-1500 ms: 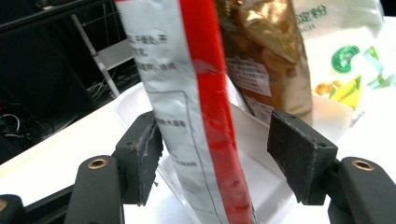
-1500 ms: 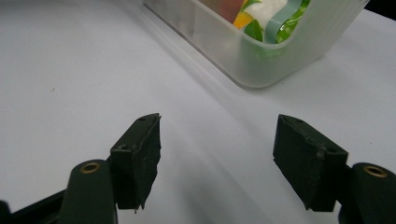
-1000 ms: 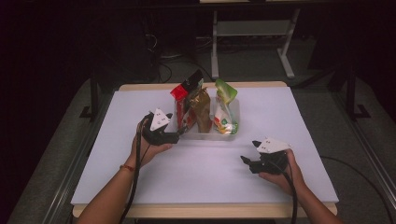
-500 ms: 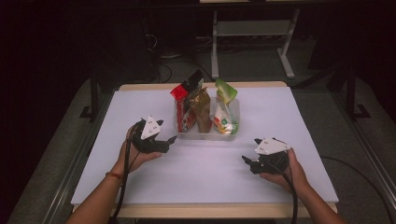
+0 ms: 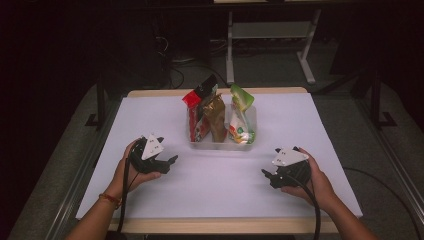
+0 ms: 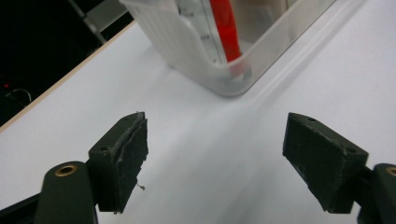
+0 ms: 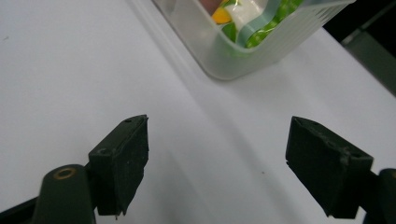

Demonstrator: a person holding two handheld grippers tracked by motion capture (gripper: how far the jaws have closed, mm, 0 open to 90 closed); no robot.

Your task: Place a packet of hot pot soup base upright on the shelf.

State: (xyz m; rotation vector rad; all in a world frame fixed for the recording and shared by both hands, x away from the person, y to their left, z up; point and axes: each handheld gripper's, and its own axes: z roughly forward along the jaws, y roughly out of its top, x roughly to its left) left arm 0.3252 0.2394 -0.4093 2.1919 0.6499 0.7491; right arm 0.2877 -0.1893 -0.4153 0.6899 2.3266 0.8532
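Left gripper (image 5: 172, 161) at the frame's lower left and right gripper (image 5: 265, 176) at lower right both gape, holding nothing, their jaws having just been opening. Three snack pouches (image 5: 216, 116) stand in the clear plastic bin (image 5: 220, 145) at centre.

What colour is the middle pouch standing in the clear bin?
Brown-gold, the middle pouch in the clear bin; best seen in the high view.

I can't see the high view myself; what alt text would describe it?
A clear plastic bin holding three upright snack pouches, red, brown and green, stands on a white table. A person's hands hold the open left gripper and right gripper apart from it, both empty.
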